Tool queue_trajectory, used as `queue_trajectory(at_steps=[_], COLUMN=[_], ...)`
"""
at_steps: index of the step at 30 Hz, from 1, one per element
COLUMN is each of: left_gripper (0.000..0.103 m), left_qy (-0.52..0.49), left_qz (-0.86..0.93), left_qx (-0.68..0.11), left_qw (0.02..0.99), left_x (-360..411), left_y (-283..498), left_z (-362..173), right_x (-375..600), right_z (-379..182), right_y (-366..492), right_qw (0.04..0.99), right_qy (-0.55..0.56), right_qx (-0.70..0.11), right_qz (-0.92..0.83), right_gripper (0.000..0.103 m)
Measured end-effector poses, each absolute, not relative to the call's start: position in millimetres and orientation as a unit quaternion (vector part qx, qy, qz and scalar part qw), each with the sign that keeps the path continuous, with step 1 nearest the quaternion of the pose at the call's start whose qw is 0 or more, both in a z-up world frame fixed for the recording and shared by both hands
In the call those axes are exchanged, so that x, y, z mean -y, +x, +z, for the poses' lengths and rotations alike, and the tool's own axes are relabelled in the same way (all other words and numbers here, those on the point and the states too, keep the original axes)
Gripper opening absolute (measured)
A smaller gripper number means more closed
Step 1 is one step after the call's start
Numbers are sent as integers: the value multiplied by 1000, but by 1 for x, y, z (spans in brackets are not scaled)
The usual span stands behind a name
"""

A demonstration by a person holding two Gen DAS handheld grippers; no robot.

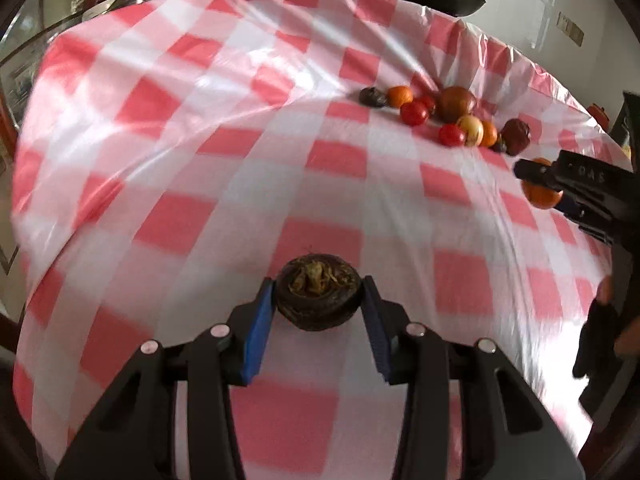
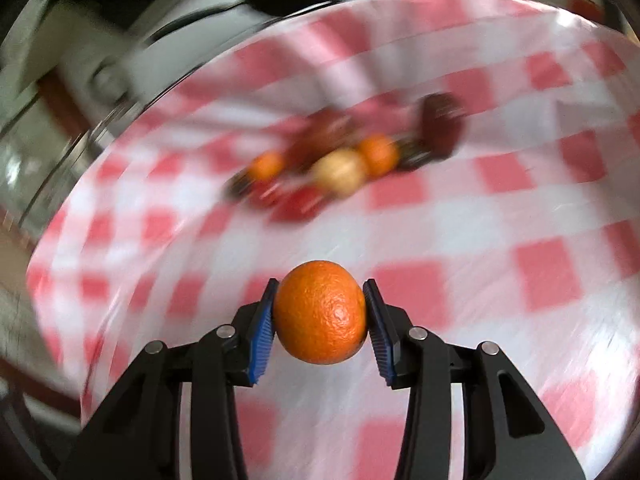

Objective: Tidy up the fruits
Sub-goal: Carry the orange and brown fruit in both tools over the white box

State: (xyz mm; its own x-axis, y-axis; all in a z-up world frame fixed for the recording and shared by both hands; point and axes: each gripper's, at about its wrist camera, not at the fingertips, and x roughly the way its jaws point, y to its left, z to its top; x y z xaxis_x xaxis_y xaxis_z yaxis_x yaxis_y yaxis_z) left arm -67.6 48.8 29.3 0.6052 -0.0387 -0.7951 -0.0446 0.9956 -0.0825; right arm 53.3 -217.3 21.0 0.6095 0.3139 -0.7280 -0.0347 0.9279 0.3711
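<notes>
Dark fruit [image 1: 318,298], dried calyx showing, is clamped between the blue pads of the left gripper [image 1: 318,304], above the checked cloth [image 1: 200,184]. Orange [image 2: 320,312] is clamped in the right gripper [image 2: 320,314]. Remaining fruit pile [image 1: 448,118] lies farther across the cloth.

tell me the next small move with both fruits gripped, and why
Probably carry each fruit to its own bare patch of the checked tablecloth, away from the mixed pile, and set it down. The left gripper is shut on a dark fruit; the right gripper is shut on an orange; neither is sorted yet.
</notes>
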Motion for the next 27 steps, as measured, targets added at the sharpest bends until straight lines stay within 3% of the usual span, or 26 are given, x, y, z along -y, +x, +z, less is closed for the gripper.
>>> queue_trajectory(at_steps=[18, 27], left_gripper=[44, 44], left_qy=[-80, -89], left_qz=[53, 64], left_qx=[-441, -430], left_qw=[892, 896], left_x=[-130, -154], left_y=[-180, -216], left_z=[20, 25], right_x=[39, 13], right_z=[29, 41], right_y=[-118, -154], right_qw=[856, 844], right_qy=[-25, -44], right_qx=[-419, -395], right_qz=[303, 360], right_gripper=[42, 42])
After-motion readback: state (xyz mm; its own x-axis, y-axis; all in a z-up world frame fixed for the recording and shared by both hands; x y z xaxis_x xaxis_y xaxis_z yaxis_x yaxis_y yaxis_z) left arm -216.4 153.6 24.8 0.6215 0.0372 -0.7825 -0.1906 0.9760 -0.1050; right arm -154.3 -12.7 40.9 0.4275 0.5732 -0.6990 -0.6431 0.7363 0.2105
